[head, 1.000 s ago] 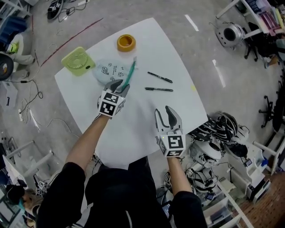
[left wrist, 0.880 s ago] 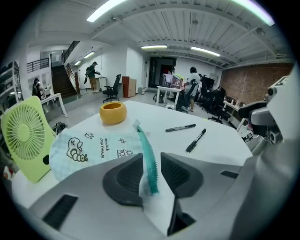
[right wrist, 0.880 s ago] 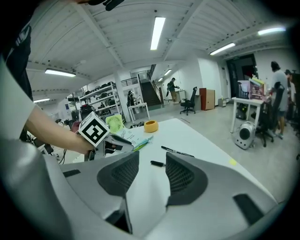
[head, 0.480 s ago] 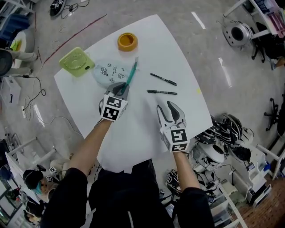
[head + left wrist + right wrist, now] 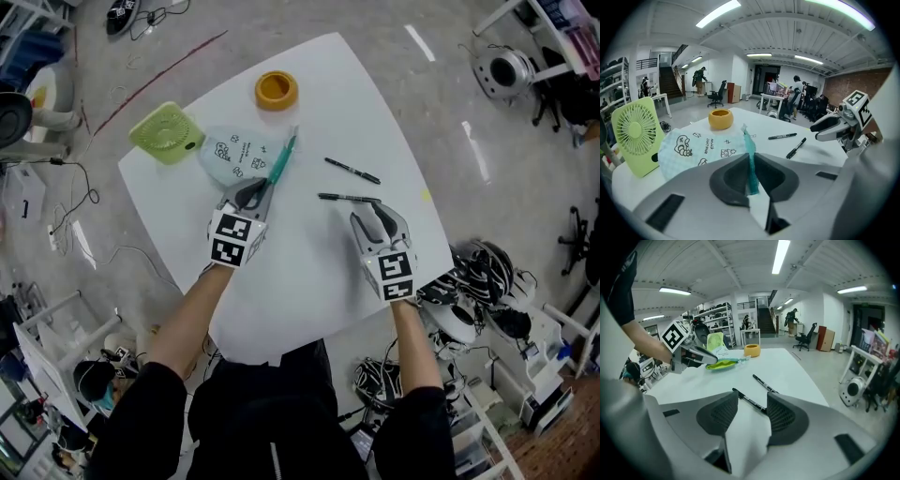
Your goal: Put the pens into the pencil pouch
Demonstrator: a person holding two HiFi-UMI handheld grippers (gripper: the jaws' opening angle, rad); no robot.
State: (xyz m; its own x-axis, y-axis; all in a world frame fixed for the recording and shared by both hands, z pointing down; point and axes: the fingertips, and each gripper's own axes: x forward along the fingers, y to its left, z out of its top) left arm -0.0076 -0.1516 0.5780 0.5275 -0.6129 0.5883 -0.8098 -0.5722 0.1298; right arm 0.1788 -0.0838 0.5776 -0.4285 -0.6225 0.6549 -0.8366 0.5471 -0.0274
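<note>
The light-blue pencil pouch [image 5: 232, 152] with doodles lies at the table's far left. My left gripper [image 5: 251, 193] is shut on its teal zipper edge [image 5: 750, 152], and its jaws have just been closing on it. Two black pens lie to the right, a farther one [image 5: 352, 171] and a nearer one [image 5: 345, 198]. My right gripper [image 5: 375, 216] is open; its jaws have just been opening. The nearer pen [image 5: 749, 400] runs across the gap between its fingertips, untouched by the pads. The farther pen [image 5: 764, 383] lies just beyond.
A green desk fan [image 5: 166, 132] lies left of the pouch and a yellow ring-shaped holder [image 5: 277, 90] sits behind it. The white table [image 5: 309, 272] ends close to my right gripper's side. Cables, helmets and chairs litter the floor around.
My right gripper has moved forward and down to the nearer pen's end. My left gripper's jaws have come together on the pouch's teal edge; that hand stayed about where it was.
</note>
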